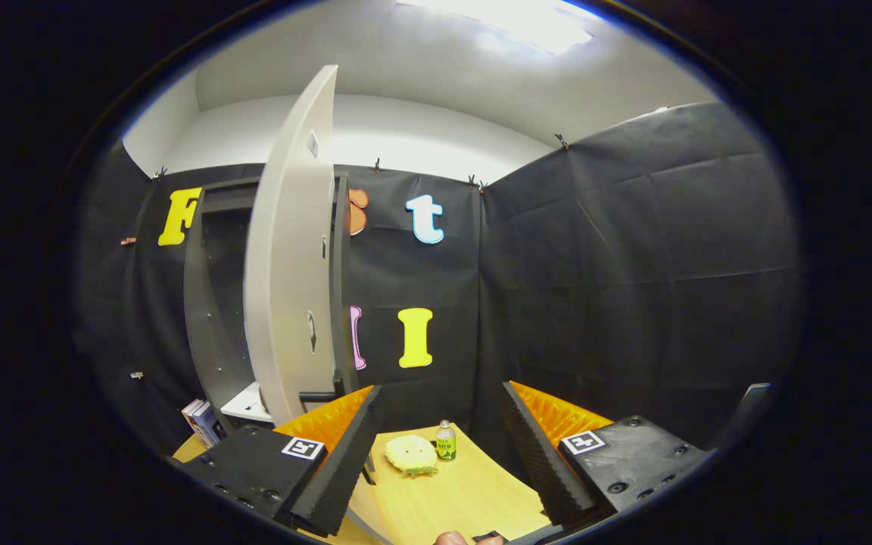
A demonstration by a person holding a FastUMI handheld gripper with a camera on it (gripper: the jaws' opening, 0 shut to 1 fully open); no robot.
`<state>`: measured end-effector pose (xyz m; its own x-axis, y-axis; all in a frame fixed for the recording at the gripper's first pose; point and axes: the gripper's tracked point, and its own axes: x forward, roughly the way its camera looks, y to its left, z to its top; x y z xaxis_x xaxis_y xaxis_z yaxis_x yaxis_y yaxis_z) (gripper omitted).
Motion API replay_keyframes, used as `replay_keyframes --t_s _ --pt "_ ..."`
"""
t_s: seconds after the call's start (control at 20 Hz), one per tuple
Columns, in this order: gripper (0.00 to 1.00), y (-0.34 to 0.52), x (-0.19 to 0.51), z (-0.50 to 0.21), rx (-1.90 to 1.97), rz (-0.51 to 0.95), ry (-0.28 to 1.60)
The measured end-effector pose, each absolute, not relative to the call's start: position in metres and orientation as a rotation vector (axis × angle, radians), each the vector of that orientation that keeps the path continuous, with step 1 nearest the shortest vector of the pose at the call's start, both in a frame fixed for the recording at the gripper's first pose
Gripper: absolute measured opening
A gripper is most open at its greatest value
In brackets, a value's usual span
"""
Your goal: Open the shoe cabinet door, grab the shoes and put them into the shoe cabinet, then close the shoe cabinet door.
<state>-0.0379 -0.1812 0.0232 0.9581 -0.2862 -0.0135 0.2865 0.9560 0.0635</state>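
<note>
The shoe cabinet (213, 303) stands at the back left, a tall dark frame with a white shelf (248, 405) low inside. Its pale door (292, 257) is swung wide open toward me, edge on, just beyond my left finger (337, 454). My gripper (443, 446) is open, its fingers wide apart with nothing between them. Beyond the fingers, on the wooden table (466, 492), lie a yellow round plush thing (411, 454) and a small green bottle (446, 441). I see no shoes.
A small stack of books (203, 421) leans at the cabinet's foot on the left. Black cloth walls close the booth behind and to the right. A fingertip (451, 538) shows at the bottom between the fingers. A dark object's edge (746, 412) rises at the far right.
</note>
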Motion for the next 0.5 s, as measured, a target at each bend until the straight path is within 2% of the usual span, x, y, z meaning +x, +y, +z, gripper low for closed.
replay_keyframes --t_s 0.35,0.5 --pt "0.96 -0.16 -0.027 0.005 0.073 -0.258 0.056" --pt "0.98 -0.141 -0.029 0.008 0.067 -0.248 0.055"
